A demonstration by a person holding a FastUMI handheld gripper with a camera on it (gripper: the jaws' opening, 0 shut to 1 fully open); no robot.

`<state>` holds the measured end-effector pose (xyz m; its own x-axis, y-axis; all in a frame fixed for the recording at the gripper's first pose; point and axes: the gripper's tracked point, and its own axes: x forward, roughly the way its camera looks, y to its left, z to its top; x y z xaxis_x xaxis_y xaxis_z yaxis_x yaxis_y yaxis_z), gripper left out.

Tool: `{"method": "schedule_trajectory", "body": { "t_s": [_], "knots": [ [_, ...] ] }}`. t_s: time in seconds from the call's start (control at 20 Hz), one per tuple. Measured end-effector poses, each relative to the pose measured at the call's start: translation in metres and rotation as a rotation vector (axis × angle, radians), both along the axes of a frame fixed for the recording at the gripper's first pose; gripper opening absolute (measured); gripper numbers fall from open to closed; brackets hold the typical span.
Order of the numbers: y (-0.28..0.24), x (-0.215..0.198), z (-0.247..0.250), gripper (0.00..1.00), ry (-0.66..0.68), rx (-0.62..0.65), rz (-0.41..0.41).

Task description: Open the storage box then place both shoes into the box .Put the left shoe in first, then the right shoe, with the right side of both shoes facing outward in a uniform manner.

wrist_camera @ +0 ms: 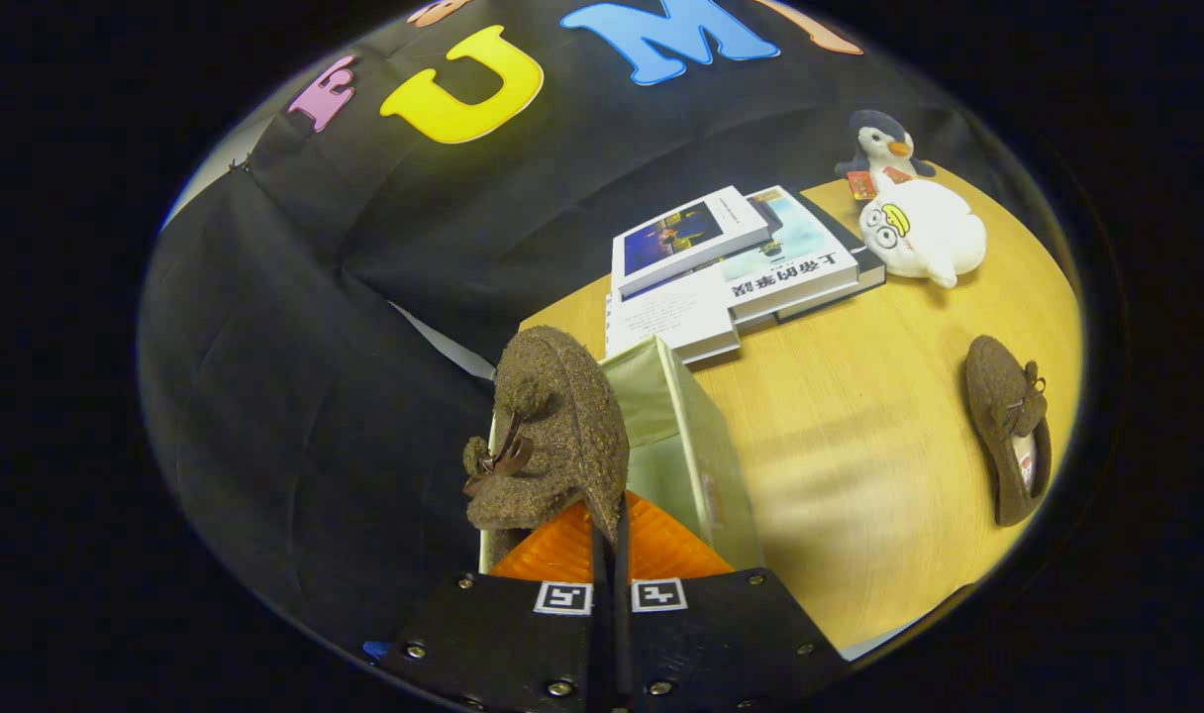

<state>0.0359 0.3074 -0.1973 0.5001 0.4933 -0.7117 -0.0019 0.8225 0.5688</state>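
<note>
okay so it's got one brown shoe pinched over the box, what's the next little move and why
Probably lower the held shoe straight down into the storage box. The gripper is shut on its edge, the shoe hangs at the box's open top, and the other shoe lies on the table, waiting its turn.

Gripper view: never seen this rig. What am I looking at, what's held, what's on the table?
A person holds a two-finger gripper; the camera rides on it and looks along the orange fingers. They are closed on the edge of a brown fuzzy shoe, carried over the open pale storage box. On the wooden table beyond lie the second shoe, a pile of books, a white plush toy and a penguin toy.
</note>
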Motion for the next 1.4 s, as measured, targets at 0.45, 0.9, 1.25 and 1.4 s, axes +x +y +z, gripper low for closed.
{"method": "schedule_trajectory", "body": {
  "t_s": [0.45,0.9,1.25,1.4],
  "knots": [
    [0.045,-0.003,-0.064,0.00,0.081,-0.110,-0.002],
    [0.081,-0.024,-0.080,0.35,0.085,-0.122,0.150],
    [0.058,-0.028,-0.028,0.98,-0.055,-0.062,0.209],
    [0.034,-0.023,0.003,0.98,-0.151,-0.059,0.212]
  ]
}}
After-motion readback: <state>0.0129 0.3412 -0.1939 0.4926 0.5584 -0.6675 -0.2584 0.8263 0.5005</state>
